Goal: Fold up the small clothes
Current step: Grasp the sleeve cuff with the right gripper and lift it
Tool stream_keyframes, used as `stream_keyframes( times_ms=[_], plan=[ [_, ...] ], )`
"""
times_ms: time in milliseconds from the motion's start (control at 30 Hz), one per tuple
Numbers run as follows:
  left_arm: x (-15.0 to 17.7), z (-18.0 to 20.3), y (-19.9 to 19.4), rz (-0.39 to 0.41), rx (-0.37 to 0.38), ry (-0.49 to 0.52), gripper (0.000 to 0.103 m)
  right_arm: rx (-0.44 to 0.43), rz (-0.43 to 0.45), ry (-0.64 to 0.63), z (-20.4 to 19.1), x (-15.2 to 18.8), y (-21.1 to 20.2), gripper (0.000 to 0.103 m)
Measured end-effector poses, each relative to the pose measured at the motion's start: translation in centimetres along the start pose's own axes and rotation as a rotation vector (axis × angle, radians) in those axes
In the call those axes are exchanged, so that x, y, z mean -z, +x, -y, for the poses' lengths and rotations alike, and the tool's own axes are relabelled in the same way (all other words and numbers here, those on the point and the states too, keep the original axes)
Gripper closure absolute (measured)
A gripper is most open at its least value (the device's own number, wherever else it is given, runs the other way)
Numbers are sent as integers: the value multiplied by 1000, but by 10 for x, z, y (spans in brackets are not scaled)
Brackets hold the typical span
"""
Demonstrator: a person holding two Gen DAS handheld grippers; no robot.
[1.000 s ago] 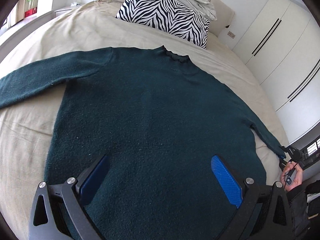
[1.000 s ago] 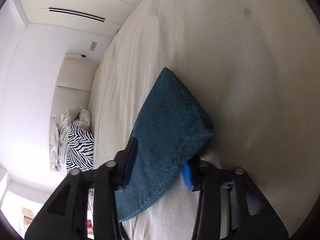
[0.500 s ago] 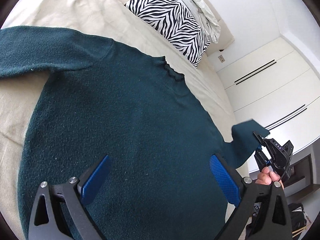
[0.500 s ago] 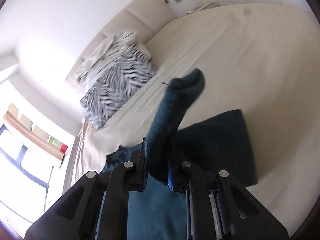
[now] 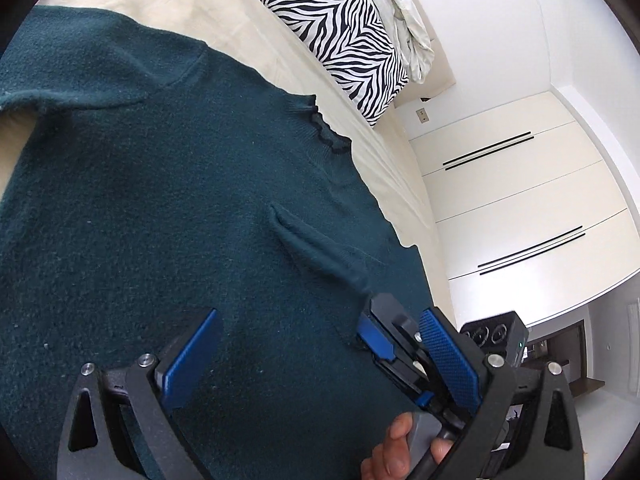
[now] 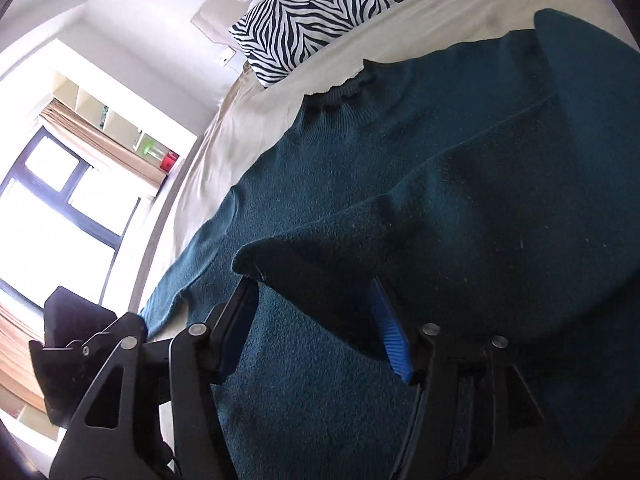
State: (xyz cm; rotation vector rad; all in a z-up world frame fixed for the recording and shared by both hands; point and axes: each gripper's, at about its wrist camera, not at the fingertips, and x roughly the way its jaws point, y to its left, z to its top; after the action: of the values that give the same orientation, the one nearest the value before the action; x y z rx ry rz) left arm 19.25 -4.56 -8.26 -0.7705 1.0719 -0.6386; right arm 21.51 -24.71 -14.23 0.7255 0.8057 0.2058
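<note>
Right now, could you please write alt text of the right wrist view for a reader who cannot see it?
The right gripper, jaws open, hovers over a dark green knitted sweater on a cream bed; one sleeve lies folded across the body. Behind are a zebra-striped pillow and a window.

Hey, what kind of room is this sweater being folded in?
Most likely a bedroom: the green sweater lies on a bed with a beige sheet, a zebra-print pillow sits at its head, and white built-in wardrobe doors line the wall.
</note>
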Motion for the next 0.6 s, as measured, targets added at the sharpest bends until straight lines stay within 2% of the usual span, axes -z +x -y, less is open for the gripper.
stream_keyframes(
  times_ms=[133,233,300,333,400,433,467,533,600],
  plan=[
    [-4,14,22,-28,-3,14,3,-27,40,31,19,18,-48,39],
    [-7,17,45,-71,-75,27,8,-36,71,109,43,21,-69,39],
    [-9,15,59,-96,-129,29,30,-67,91,186,62,25,-86,39],
    [-10,16,62,-96,-160,39,36,-85,105,222,71,25,-91,39],
    [-12,17,68,-102,-217,53,62,-112,137,275,86,25,-103,39],
    [-14,17,69,-106,-237,55,71,-126,152,301,93,25,-107,39],
    [-17,17,70,-112,-249,58,90,-142,164,328,99,24,-112,39],
    [-25,20,66,-99,-236,70,93,-175,186,380,113,25,-122,39],
    [-38,31,56,-48,-230,109,93,-189,207,415,123,22,-126,39]
  ],
)
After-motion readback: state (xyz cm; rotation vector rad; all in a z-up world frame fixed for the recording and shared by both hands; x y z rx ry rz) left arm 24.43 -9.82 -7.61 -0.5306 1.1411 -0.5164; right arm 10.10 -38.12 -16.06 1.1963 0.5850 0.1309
